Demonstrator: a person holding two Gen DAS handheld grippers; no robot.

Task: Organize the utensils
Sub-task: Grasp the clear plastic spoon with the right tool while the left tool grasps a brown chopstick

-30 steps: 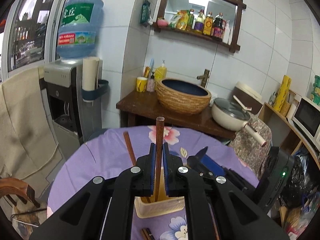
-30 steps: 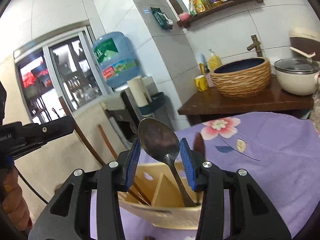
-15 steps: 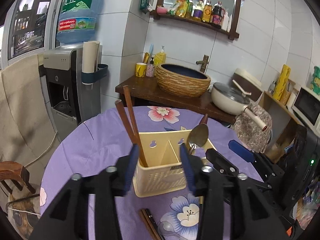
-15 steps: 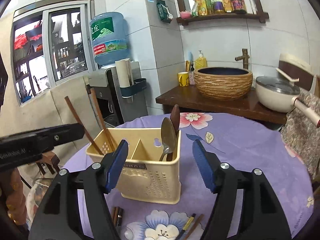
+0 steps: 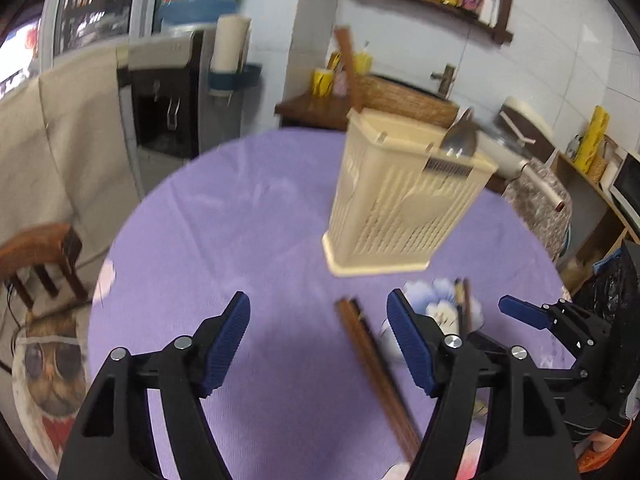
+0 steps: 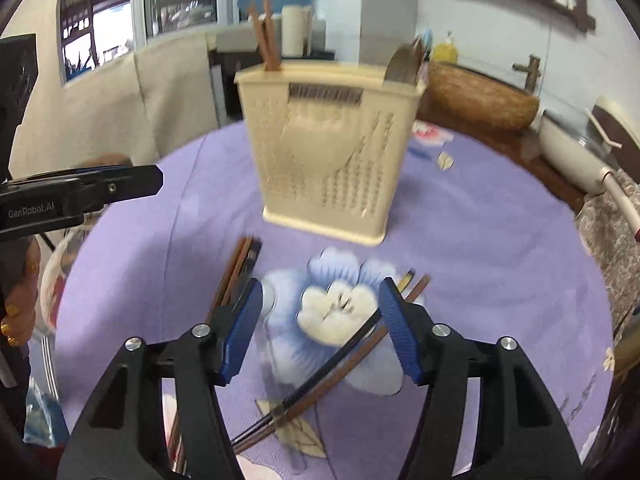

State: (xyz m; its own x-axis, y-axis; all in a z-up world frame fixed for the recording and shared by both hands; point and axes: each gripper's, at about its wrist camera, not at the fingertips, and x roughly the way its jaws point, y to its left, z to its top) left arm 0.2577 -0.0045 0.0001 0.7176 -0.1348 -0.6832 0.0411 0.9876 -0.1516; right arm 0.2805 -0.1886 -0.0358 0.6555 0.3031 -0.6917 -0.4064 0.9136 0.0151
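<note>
Utensils are partly sorted: the cream slotted utensil caddy (image 6: 332,148) stands near the middle of the round table (image 5: 224,208), toward its far edge, with brown chopsticks (image 6: 264,36) upright in its left compartment and a metal spoon (image 6: 402,66) in its right one.

The left gripper (image 5: 318,338) is spread, its jaws having just been opening, with nothing pinched; a loose pair of brown chopsticks (image 5: 376,372) lies on the purple cloth between its blue pads, not touched by them. The right gripper (image 6: 320,330) also stands apart, though its jaws have just been closing a little, and it is empty. It hovers over a blue flower print, with another crossed pair of dark chopsticks (image 6: 340,360) running under its right pad (image 6: 398,336) toward the near edge of the table. A further brown pair lies just beside its left pad.

Both views are blurred, so contact is hard to judge. The likely trouble is a pinch that catches only one stick of a pair, or a stick rolling away on the cloth as the pads close. The two grippers work close together near the near edge, so they may knock each other or bump the light caddy and tip it.
</note>
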